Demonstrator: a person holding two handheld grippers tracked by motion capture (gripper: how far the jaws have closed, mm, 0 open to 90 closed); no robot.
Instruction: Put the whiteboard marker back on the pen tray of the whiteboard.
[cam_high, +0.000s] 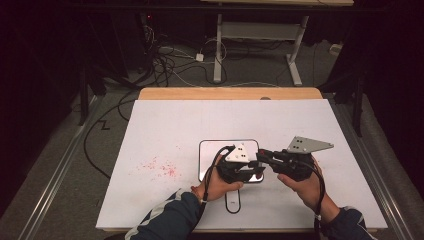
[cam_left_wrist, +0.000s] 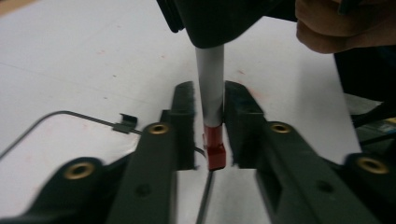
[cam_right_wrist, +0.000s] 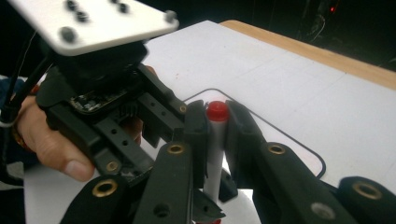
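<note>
A marker (cam_left_wrist: 210, 93) with a white barrel and a red end piece (cam_left_wrist: 215, 147) is held between both grippers above a small white board with a thin dark rim (cam_high: 205, 150). My left gripper (cam_left_wrist: 210, 88) is shut on the barrel just above the red end. My right gripper (cam_right_wrist: 215, 105) is shut on the same marker (cam_right_wrist: 215, 140), whose round red tip (cam_right_wrist: 217, 111) pokes out between the jaws. In the high view the left gripper (cam_high: 252, 167) and right gripper (cam_high: 265, 156) meet tip to tip over the board's right side.
A large white sheet (cam_high: 165, 130) covers the wooden table (cam_high: 230, 93). Red specks (cam_high: 160, 167) stain the sheet left of the board. Cables (cam_high: 165, 60) and a desk frame (cam_high: 260, 35) lie on the floor beyond the table.
</note>
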